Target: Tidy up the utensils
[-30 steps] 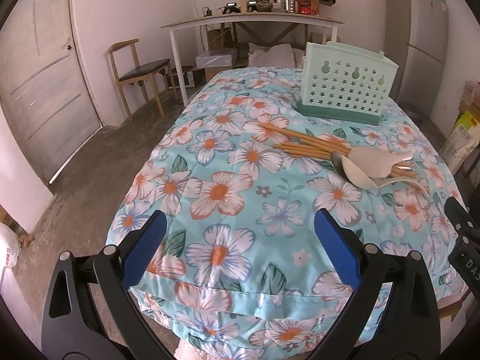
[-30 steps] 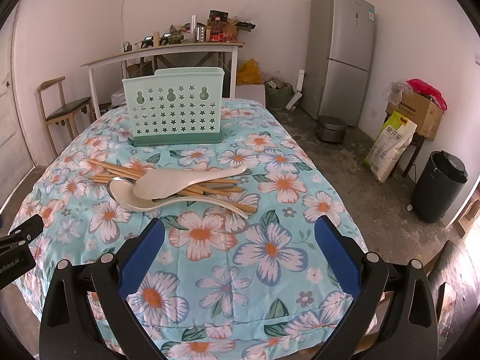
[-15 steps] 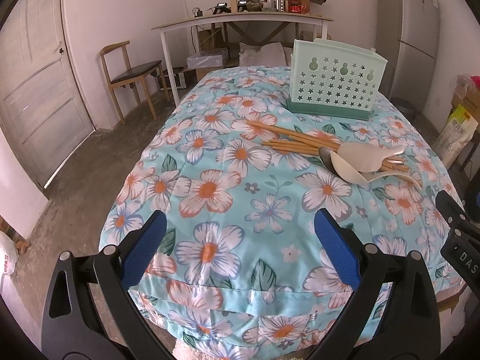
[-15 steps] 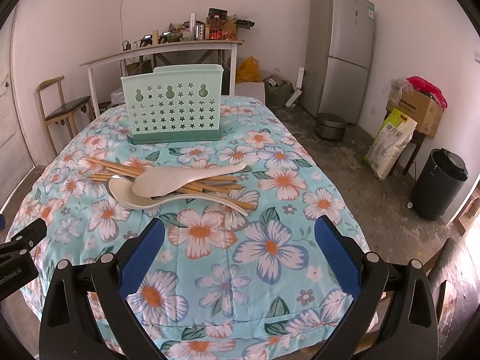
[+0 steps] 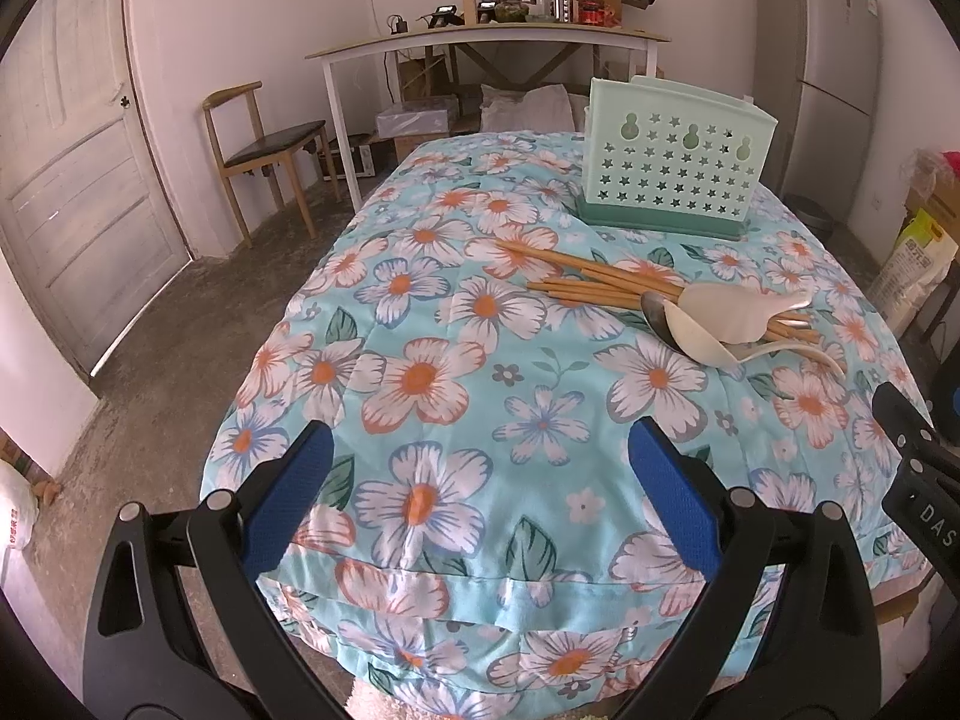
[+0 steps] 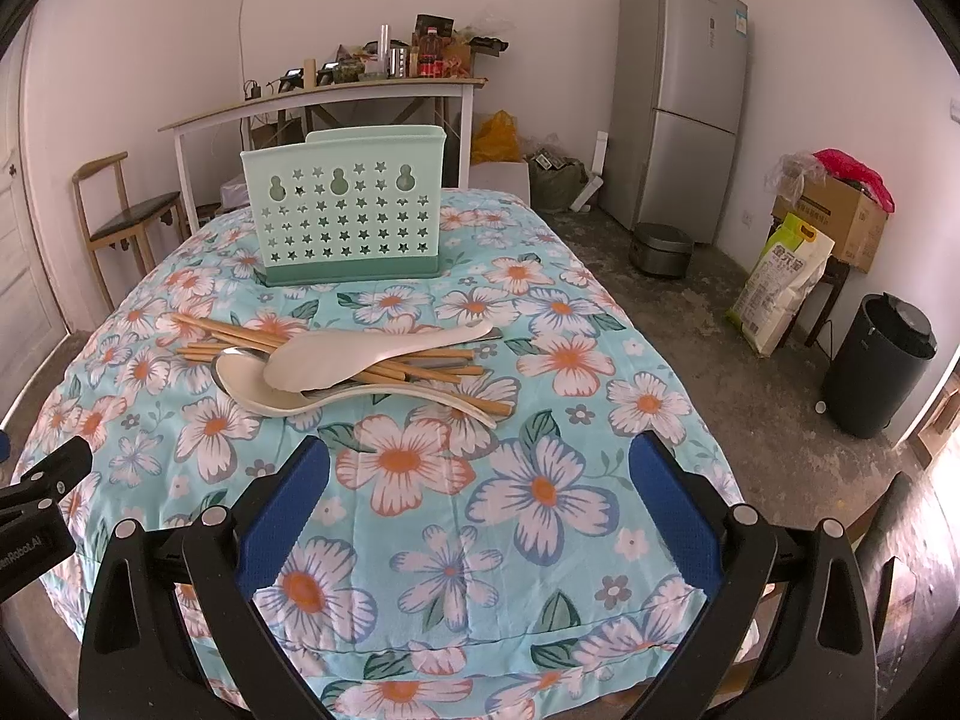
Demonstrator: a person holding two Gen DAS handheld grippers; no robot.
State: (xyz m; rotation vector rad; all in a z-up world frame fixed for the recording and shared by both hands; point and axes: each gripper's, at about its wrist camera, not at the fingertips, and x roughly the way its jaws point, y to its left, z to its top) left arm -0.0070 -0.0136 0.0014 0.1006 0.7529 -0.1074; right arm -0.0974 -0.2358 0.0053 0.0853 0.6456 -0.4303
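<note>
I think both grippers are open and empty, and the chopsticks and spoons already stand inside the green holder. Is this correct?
Not quite. Both the left gripper and right gripper are open and empty, but the chopsticks and spoons lie piled on the floral cloth in front of the green holder, as the right wrist view shows.

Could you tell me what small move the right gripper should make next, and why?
Probably ease the right gripper forward toward the upper white spoon. Both grippers are open and empty, short of the pile, and that spoon lies on top of the chopsticks and the lower white spoon. The green holder stands behind.
</note>
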